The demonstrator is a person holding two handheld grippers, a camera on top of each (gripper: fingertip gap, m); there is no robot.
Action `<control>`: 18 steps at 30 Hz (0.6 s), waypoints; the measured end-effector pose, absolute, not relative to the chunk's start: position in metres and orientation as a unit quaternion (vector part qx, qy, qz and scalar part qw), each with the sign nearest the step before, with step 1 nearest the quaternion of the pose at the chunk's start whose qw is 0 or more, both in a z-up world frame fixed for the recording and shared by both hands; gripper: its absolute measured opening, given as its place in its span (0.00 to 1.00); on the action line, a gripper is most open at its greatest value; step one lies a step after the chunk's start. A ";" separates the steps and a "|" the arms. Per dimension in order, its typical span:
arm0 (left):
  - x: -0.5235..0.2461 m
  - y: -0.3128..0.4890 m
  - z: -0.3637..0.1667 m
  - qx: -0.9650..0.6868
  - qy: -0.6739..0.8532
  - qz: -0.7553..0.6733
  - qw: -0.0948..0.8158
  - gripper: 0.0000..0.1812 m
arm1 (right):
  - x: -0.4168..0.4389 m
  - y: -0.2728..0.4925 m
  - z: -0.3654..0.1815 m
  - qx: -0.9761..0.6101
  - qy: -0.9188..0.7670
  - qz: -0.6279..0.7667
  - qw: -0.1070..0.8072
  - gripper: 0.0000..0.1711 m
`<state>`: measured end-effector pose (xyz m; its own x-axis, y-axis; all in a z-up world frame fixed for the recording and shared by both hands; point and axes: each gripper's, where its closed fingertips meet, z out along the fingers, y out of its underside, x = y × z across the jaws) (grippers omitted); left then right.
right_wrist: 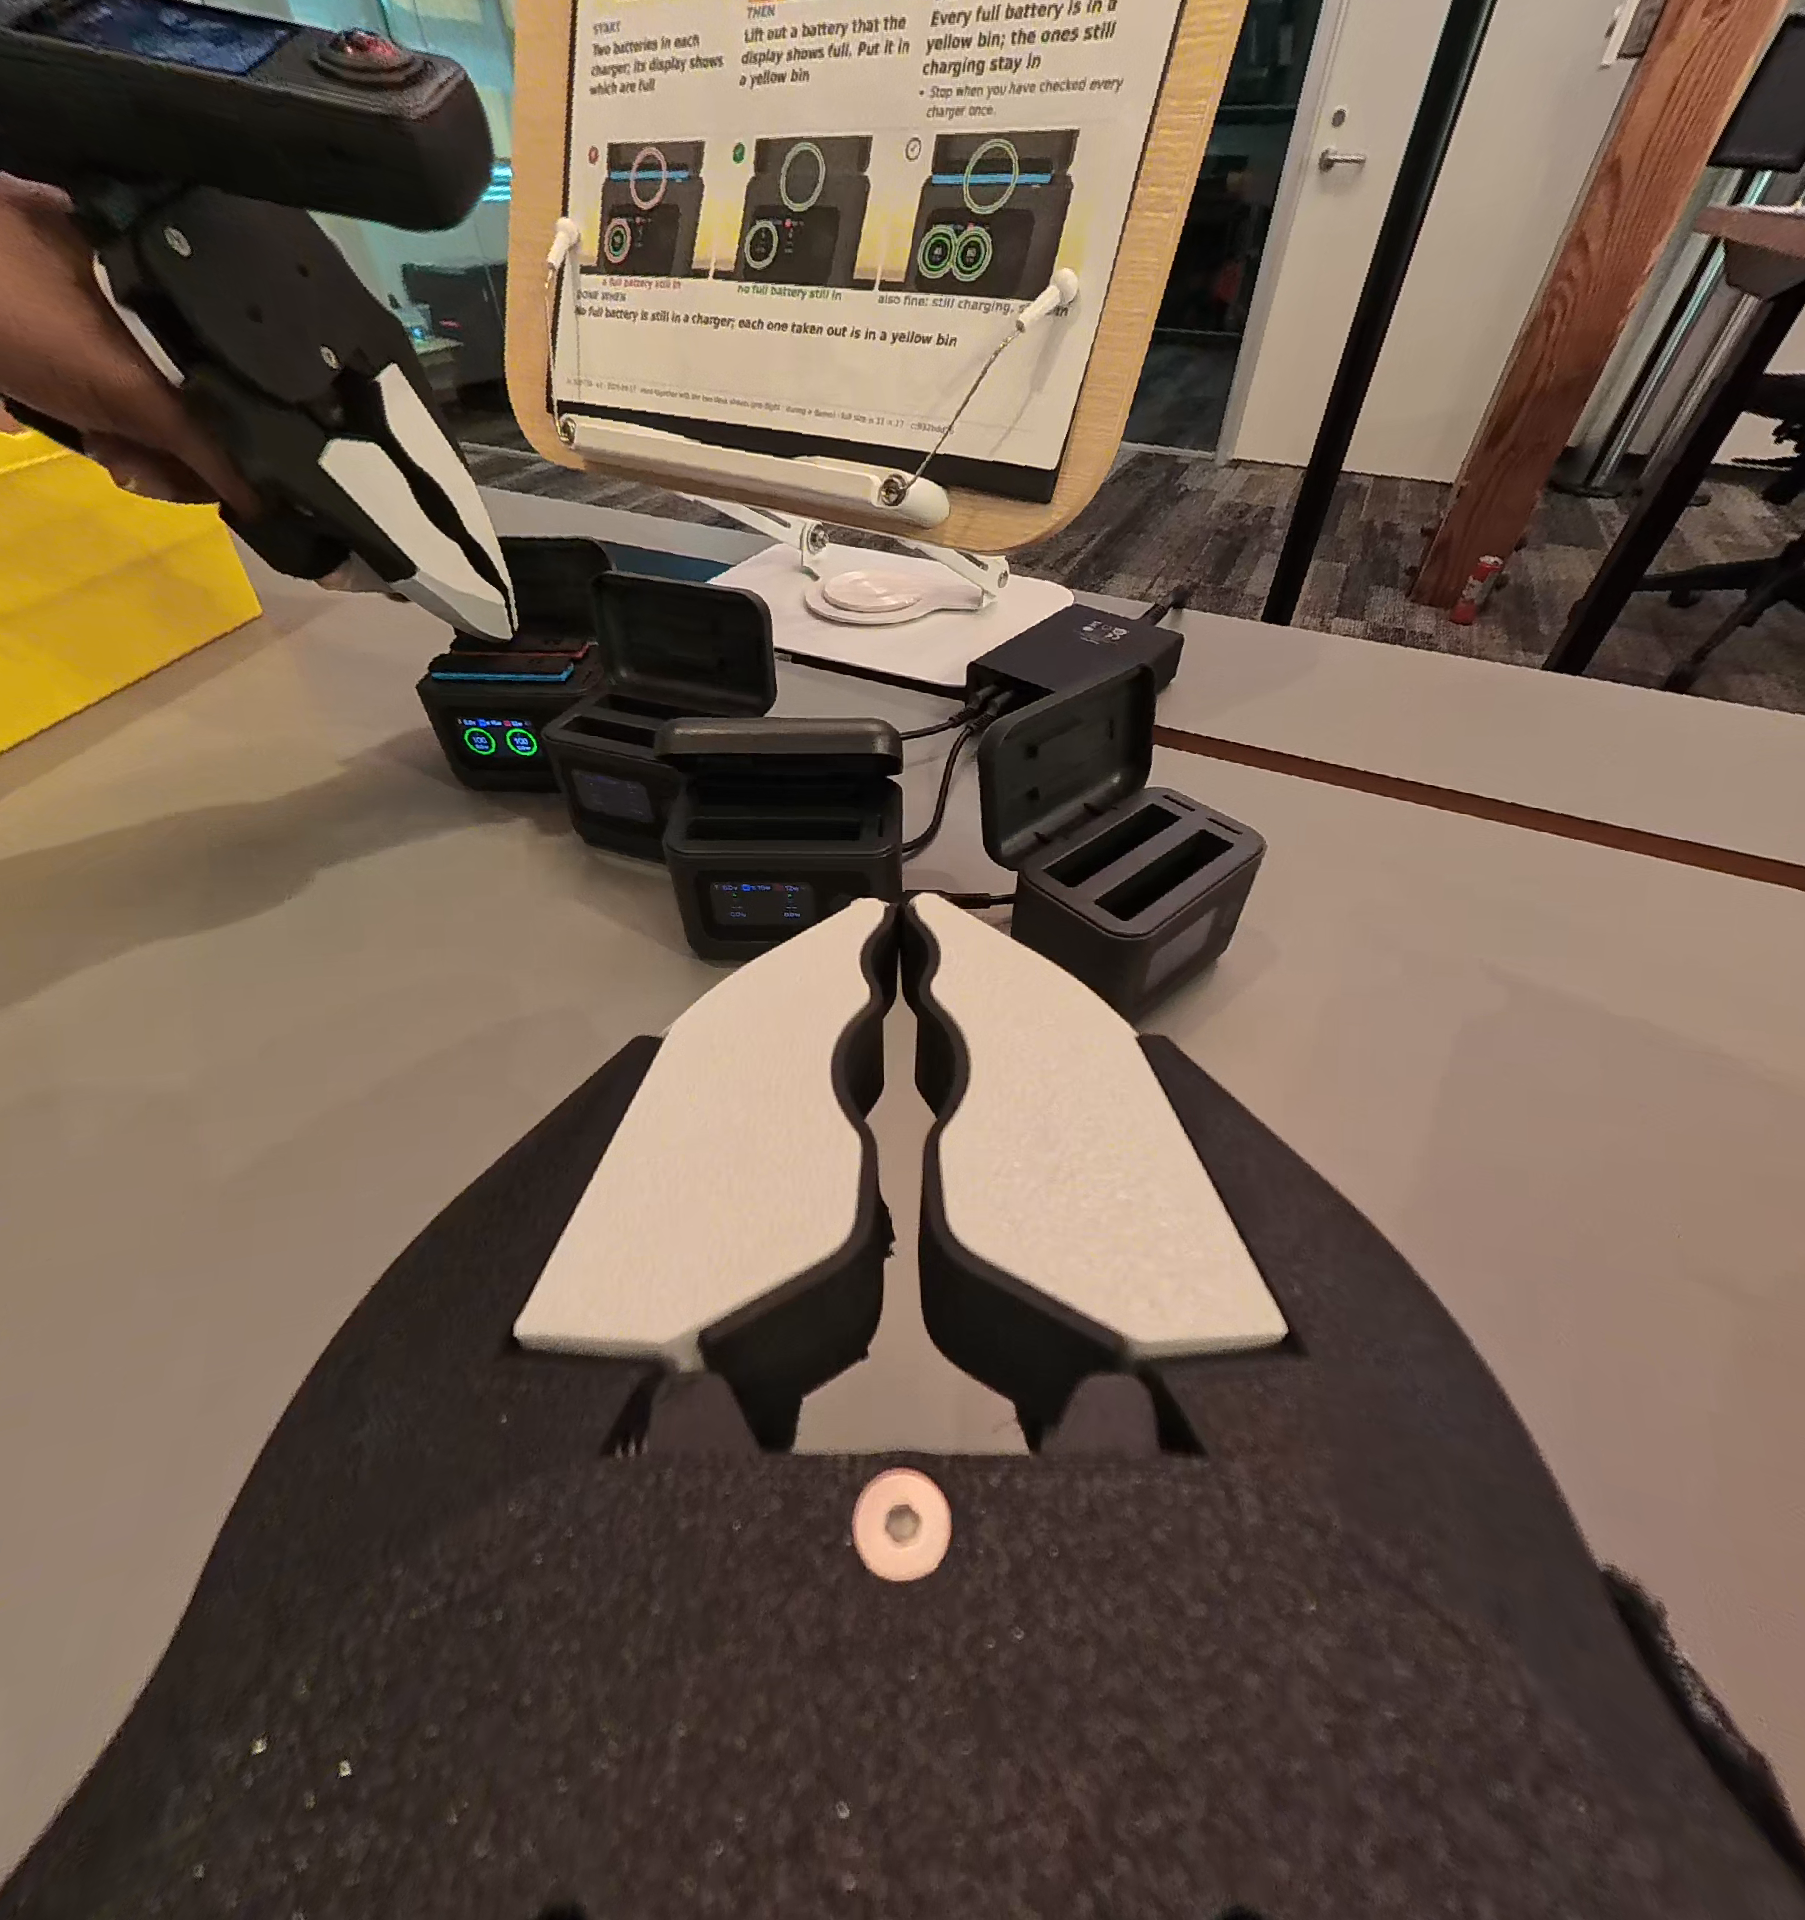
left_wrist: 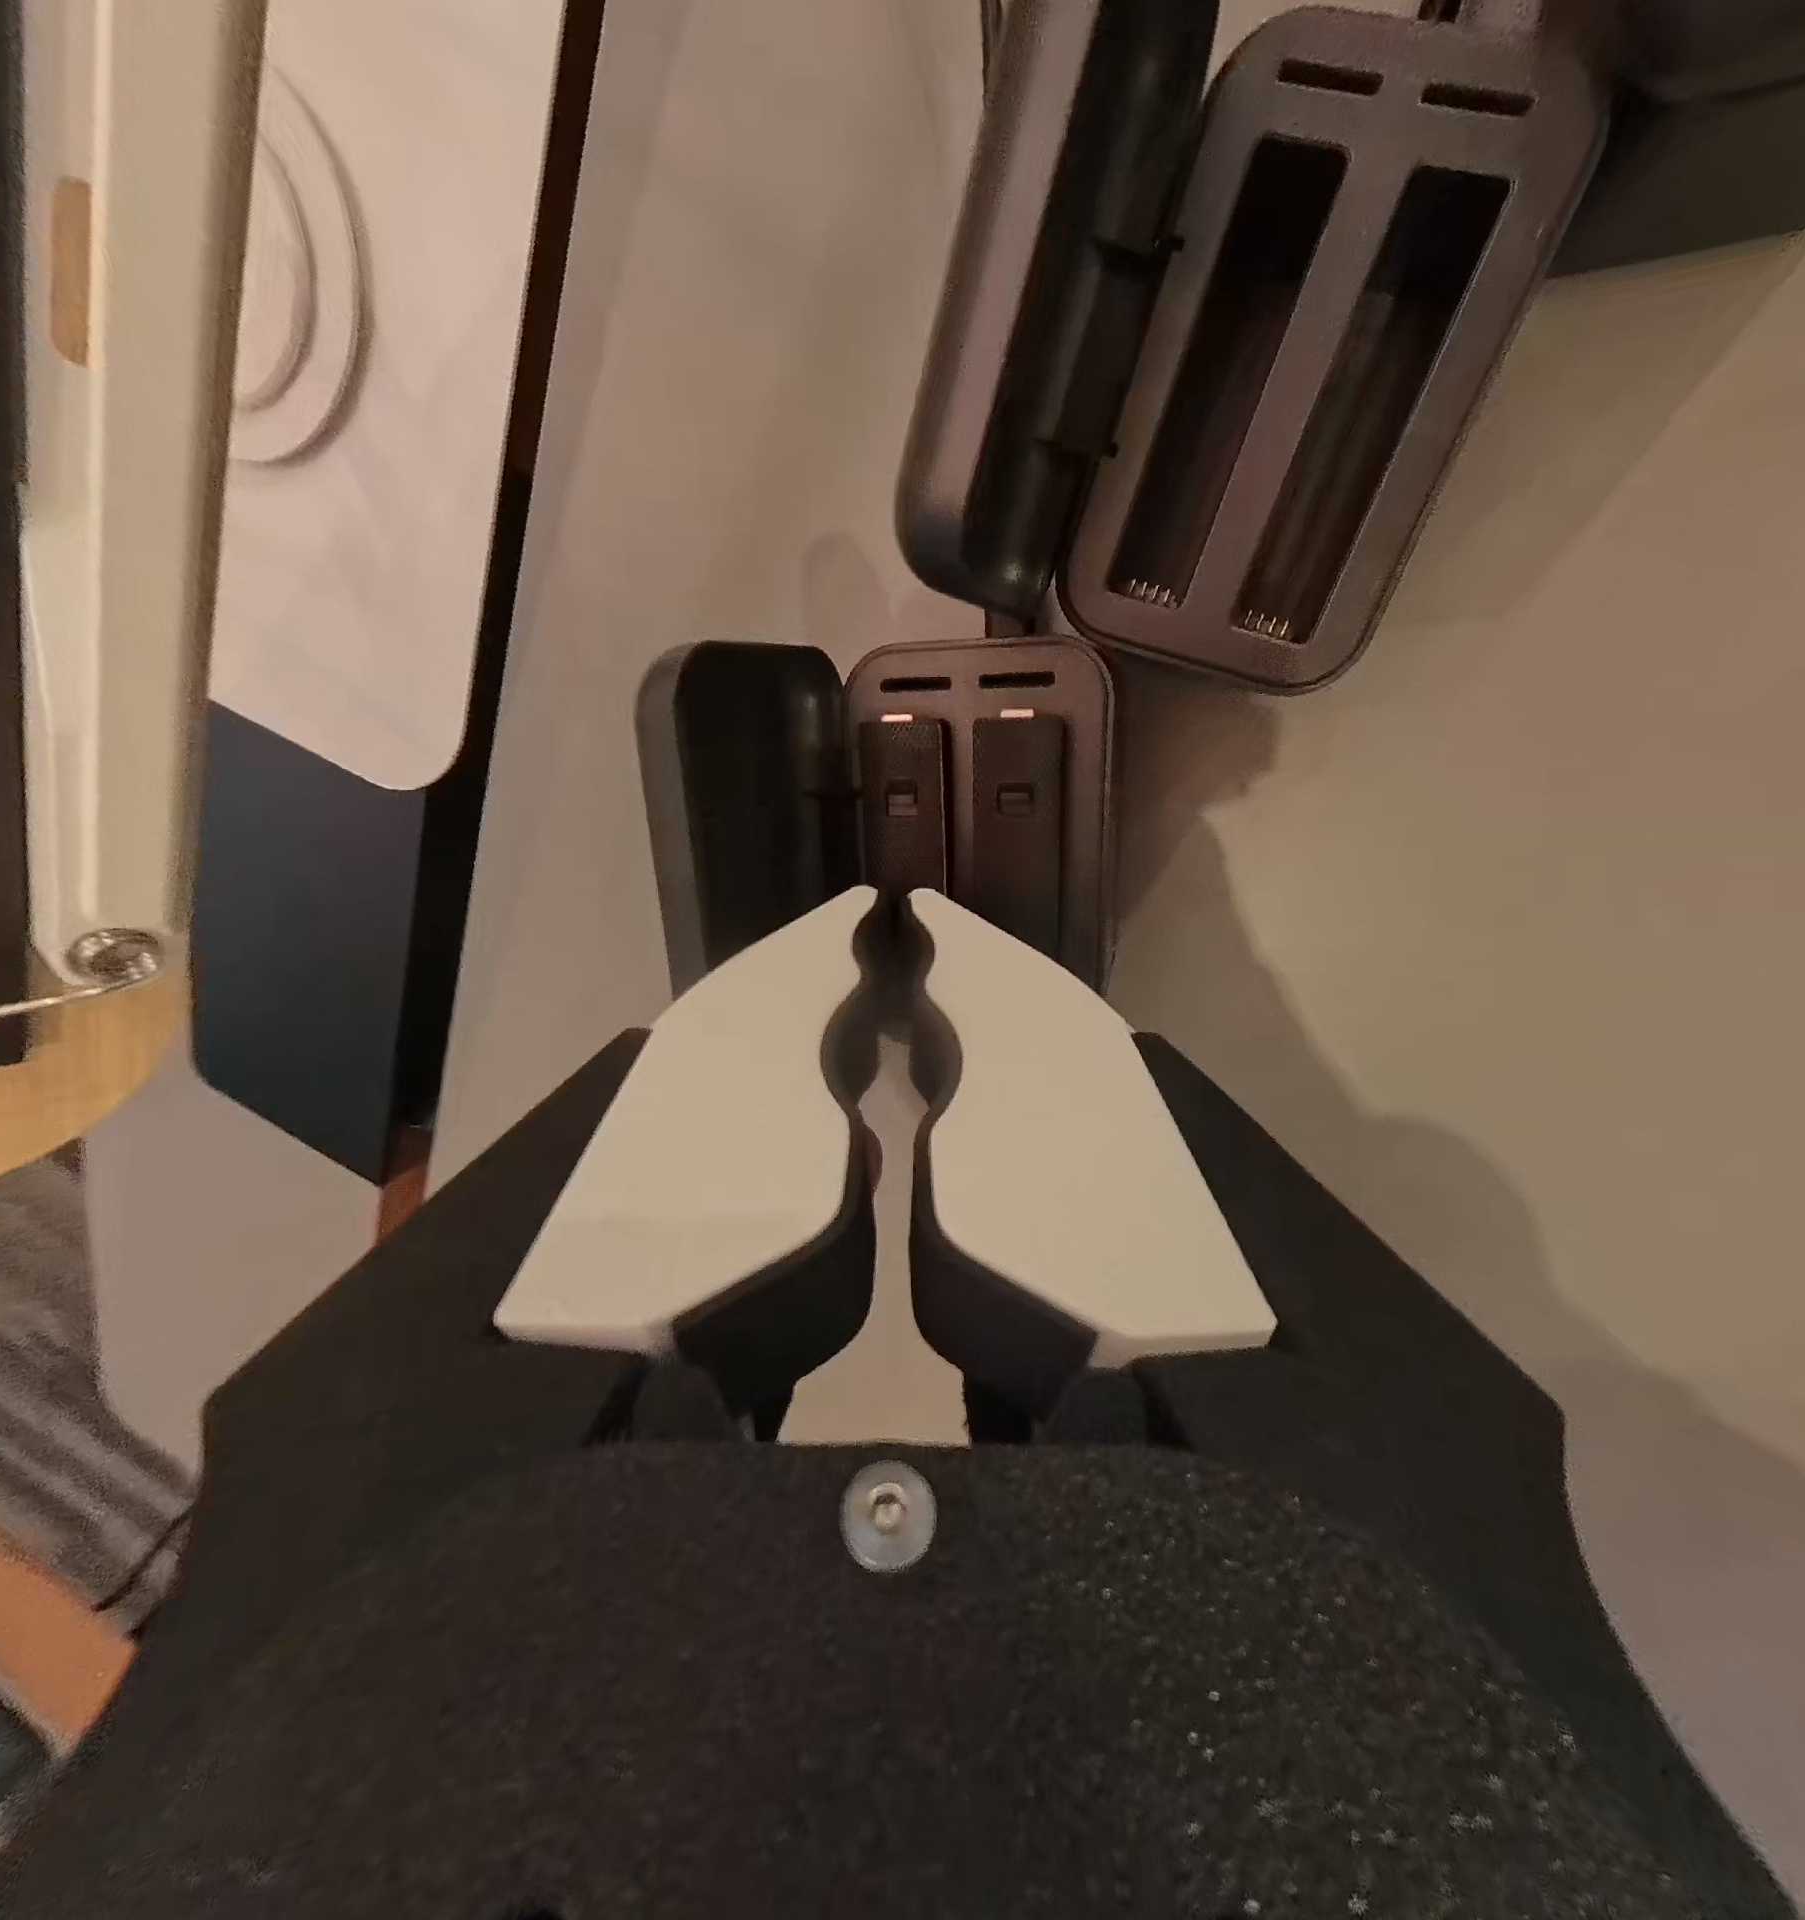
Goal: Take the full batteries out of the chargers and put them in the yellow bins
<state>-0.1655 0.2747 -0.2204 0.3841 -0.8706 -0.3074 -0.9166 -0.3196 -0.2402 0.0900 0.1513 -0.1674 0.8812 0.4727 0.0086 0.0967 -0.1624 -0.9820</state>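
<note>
**Left gripper at the occupied charger**

Grey tabletop (right_wrist: 1500, 1091) carries four black chargers with lids raised. Left gripper (left_wrist: 890, 896), tips nearly pressed together, sits at the near end of one battery (left_wrist: 900, 800) in the charger (left_wrist: 1080, 790) nearest the yellow bin (right_wrist: 67, 582); whether it actually pinches cannot be told. Both batteries stand upright in their slots. Right gripper (right_wrist: 898, 909) hovers short of the chargers, fingers almost closed, holding nothing. Bin contents are cut off.
</note>
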 end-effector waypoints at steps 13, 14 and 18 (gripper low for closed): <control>-0.215 0.219 -0.123 -0.789 0.494 0.075 0.356 0.00 | 0.086 0.148 -0.164 -0.742 -0.197 0.160 0.620 0.00; -0.226 0.212 -0.118 -0.791 0.489 0.081 0.359 0.00 | 0.086 0.147 -0.163 -0.741 -0.197 0.160 0.621 0.00; -0.281 0.179 -0.113 -0.816 0.468 0.087 0.328 0.03 | 0.086 0.146 -0.162 -0.740 -0.196 0.163 0.623 0.00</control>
<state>-0.2812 0.1792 -0.1128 0.5476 -0.7064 -0.4485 -0.8204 -0.3480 -0.4536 0.0859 0.1460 -0.1616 0.8702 0.4928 0.0027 0.0863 -0.1469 -0.9854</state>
